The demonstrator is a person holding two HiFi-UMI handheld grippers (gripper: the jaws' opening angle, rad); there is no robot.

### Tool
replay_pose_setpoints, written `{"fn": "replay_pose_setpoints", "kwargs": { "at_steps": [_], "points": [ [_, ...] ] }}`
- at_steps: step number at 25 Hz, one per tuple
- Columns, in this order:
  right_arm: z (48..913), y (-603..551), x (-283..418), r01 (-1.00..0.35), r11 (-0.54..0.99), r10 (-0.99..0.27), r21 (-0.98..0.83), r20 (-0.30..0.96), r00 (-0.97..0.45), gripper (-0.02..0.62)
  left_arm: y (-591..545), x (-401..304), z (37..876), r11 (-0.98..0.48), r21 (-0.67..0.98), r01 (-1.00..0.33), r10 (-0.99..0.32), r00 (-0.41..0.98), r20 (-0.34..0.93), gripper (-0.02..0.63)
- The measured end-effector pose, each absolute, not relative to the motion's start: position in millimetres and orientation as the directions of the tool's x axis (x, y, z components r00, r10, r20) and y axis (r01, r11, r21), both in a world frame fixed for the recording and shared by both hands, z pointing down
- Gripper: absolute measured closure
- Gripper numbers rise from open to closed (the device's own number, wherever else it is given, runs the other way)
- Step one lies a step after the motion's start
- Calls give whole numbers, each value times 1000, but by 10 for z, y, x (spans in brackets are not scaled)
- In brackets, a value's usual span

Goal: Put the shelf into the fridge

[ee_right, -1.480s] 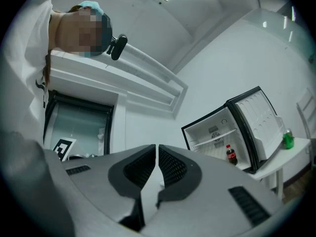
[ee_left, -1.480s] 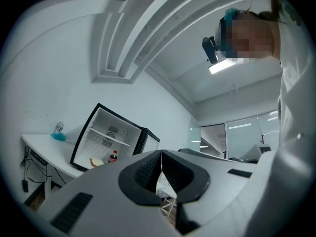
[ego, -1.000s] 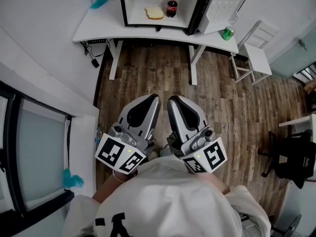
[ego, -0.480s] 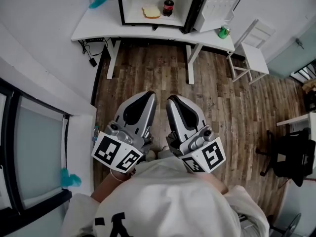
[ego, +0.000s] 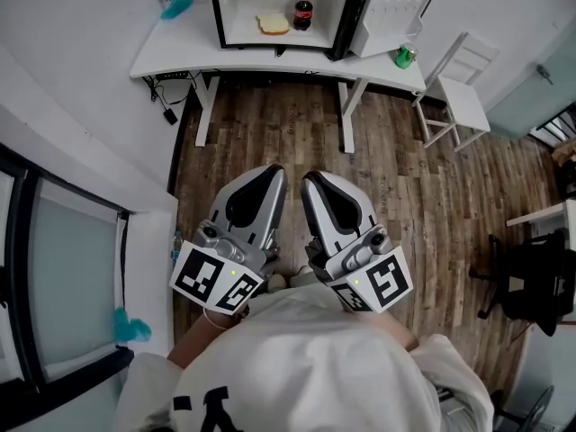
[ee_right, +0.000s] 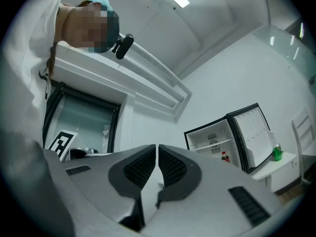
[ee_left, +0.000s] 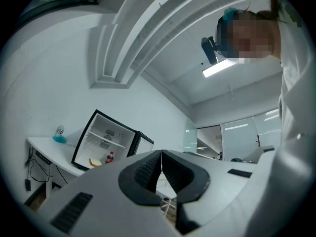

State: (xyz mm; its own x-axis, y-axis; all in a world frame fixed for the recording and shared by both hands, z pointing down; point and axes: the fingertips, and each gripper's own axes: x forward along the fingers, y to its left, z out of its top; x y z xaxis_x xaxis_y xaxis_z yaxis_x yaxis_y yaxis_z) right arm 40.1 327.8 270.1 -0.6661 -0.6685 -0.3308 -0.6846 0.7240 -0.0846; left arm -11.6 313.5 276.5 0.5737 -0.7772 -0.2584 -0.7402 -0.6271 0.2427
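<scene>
white open fridge (ego: 217, 12), one bottle (ego: 302, 12), one sandwich (ego: 272, 23), two closed tools (ego: 273, 170) (ego: 310, 177)

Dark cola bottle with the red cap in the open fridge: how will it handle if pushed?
The dark cola bottle with the red cap stands upright and narrow, so a high push probably tips it. Round body: likely rolls once down.

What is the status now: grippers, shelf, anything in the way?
Left gripper and right gripper shut, empty, near body. Fridge open, wire shelf seated inside. Sandwich, cola bottle on fridge floor.
</scene>
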Motion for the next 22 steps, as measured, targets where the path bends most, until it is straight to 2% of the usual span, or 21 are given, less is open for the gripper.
{"fn": "replay_pose_setpoints", "kwargs": {
  "at_steps": [12, 22],
  "points": [
    [2681, 3381, 291, -666, 743, -645, -69, -339, -685, 557, 3229, -119, 2704, -632, 167, -757, -769, 584, -260, 599],
    [2696, 3375, 298, -674, 735, -655, -75, -336, -676, 557, 3221, -148, 2725, -634, 186, -750, -768, 585, -259, 599]
  ]
}}
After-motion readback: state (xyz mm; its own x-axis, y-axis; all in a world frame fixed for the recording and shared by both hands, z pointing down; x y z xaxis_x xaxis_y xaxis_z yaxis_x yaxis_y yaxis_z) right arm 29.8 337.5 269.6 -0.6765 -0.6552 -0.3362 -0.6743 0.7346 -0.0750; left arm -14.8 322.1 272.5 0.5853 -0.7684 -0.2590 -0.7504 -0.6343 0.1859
